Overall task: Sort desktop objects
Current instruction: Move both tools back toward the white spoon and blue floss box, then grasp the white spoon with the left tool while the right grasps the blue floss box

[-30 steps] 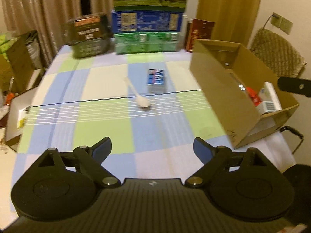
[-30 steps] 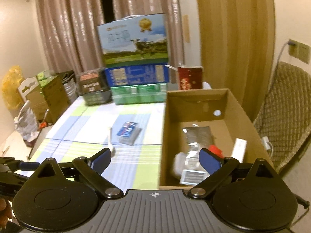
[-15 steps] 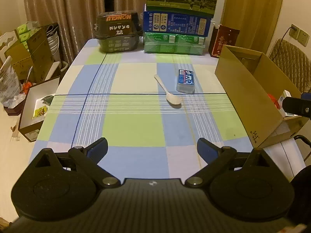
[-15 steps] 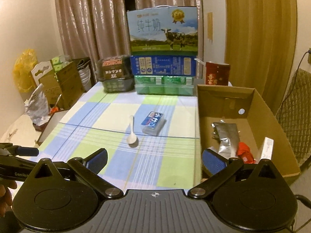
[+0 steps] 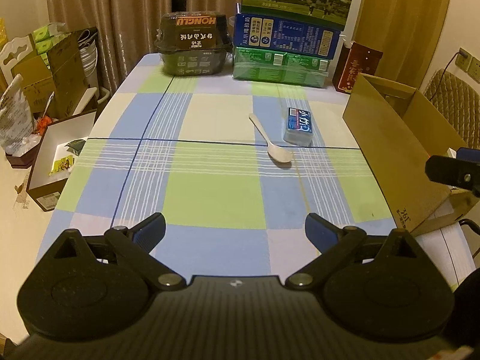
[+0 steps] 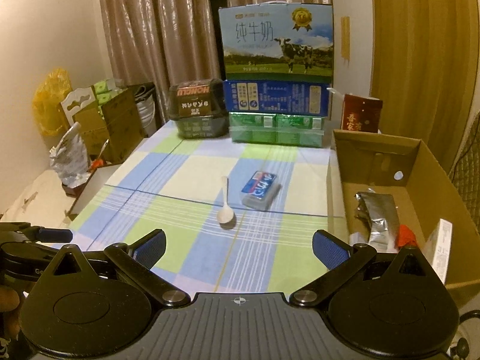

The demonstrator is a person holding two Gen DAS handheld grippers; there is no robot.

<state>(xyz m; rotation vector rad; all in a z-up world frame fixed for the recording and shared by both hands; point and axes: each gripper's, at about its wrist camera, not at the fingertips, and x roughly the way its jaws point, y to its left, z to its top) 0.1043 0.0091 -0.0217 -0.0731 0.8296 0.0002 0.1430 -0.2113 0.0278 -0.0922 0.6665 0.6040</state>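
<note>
Both of your grippers hang back at the near edge of the checked tablecloth [image 5: 210, 198], each with its jaws spread wide and nothing between them: the left gripper [image 5: 235, 228] and the right gripper [image 6: 239, 246] alike. Two things are left on the cloth, well ahead of you: a white plastic spoon [image 5: 270, 138] and, just beside it toward the cardboard box [image 6: 420, 162], a small blue-labelled packet [image 5: 298, 126]. The spoon lies with its bowl nearest you and its handle running away toward the stacked milk cartons [image 6: 276, 60], so its long axis points roughly along your reach rather than across it. From the right gripper it sits almost straight ahead; from the left it lies ahead and off to the right. The right hand therefore looks the better placed, and it is also the one next to the box, where a foil pouch [image 6: 378, 213] already lies.
</note>
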